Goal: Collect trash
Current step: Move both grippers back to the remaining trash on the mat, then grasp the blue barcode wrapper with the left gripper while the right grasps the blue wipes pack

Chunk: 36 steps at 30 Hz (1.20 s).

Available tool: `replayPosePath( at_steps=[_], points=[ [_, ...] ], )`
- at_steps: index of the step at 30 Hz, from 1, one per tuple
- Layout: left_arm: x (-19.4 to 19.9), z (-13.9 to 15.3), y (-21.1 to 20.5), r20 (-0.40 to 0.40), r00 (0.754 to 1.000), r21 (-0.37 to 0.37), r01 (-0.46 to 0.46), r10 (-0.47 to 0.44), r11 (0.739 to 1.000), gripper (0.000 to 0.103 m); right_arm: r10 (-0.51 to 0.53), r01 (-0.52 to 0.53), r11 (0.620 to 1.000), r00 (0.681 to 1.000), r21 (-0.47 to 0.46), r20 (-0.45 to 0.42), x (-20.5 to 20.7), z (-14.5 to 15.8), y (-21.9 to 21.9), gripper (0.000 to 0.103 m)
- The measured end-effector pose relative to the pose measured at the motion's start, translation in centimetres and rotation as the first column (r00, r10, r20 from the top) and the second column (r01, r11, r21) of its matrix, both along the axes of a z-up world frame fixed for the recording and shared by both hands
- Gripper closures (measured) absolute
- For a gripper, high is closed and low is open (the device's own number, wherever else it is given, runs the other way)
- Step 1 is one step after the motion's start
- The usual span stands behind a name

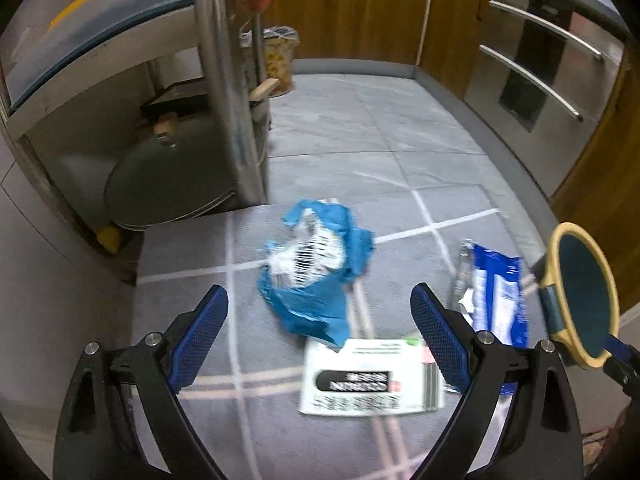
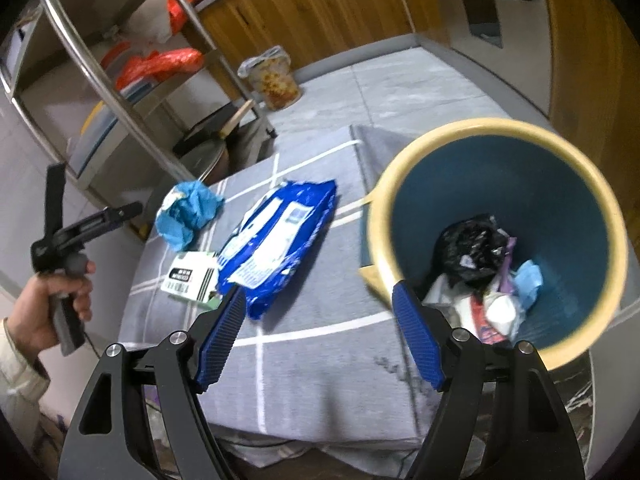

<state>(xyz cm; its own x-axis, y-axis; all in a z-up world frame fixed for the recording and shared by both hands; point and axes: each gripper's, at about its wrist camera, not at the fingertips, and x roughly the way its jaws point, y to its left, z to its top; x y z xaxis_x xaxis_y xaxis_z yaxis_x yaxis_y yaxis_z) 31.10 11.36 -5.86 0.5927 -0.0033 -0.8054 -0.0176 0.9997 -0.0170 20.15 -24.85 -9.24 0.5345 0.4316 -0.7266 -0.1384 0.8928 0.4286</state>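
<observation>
Trash (image 2: pixel 276 236) | on grey lined cloth (image 2: pixel 312 360) | kitchen, wood cabinets (image 1: pixel 360 8)

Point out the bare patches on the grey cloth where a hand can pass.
The grey cloth is bare along its near edge, below the blue-and-white packet, and in the strip between that packet and the bin. It is crowded at the far left, around the crumpled blue wrapper and white carton.

Dim, cool indoor light with soft shadows, glare on the steel rack (image 1: pixel 224 80), motion blur over the wrappers (worst near the bin rim (image 2: pixel 496 128)), heavy fisheye bending and black corners.
</observation>
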Motion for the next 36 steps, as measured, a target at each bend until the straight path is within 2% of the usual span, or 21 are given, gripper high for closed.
replayPosePath(
  at_steps=[10, 17, 25, 28, 30, 33, 36],
  points=[
    [2.9, -2.1, -0.5, -0.031, 0.999, 0.027, 0.033, -0.032, 0.999, 0.012, 0.048, -0.037, 0.994, 0.993, 0.101, -0.105, 2.3, -2.6, 3.6, 0.026],
    [4.3, -3.5, -0.7, -0.055, 0.998, 0.047, 0.04, -0.037, 0.998, 0.012, 0.038, -0.008, 0.986, 0.984, 0.169, -0.176, 3.6, -4.5, 4.0, 0.026],
    [5.0, -4.3, -0.2, -0.059, 0.998, 0.055, 0.039, -0.036, 0.998, 0.014, 0.043, 0.001, 0.982, 0.972, 0.189, -0.23, 4.8, -5.9, 4.8, 0.026],
    [5.3, -4.7, -0.2, -0.07, 0.996, 0.061, 0.053, -0.049, 0.997, 0.024, 0.051, -0.004, 0.982, 0.969, 0.191, -0.24, 5.2, -6.3, 5.2, 0.026],
    [5.6, -4.9, -0.1, -0.088, 0.995, 0.065, 0.053, -0.047, 0.996, 0.046, 0.055, -0.006, 0.981, 0.967, 0.191, -0.248, 5.4, -6.7, 5.6, 0.026],
    [5.7, -5.1, 0.4, -0.092, 0.995, 0.055, 0.048, -0.043, 0.997, 0.058, 0.054, -0.004, 0.98, 0.968, 0.199, -0.246, 5.8, -7.0, 6.0, 0.026],
    [5.5, -5.0, 0.8, -0.09, 0.994, 0.051, 0.06, -0.055, 0.997, 0.065, 0.052, -0.001, 0.978, 0.969, 0.208, -0.243, 6.3, -7.1, 6.3, 0.028]
  ],
)
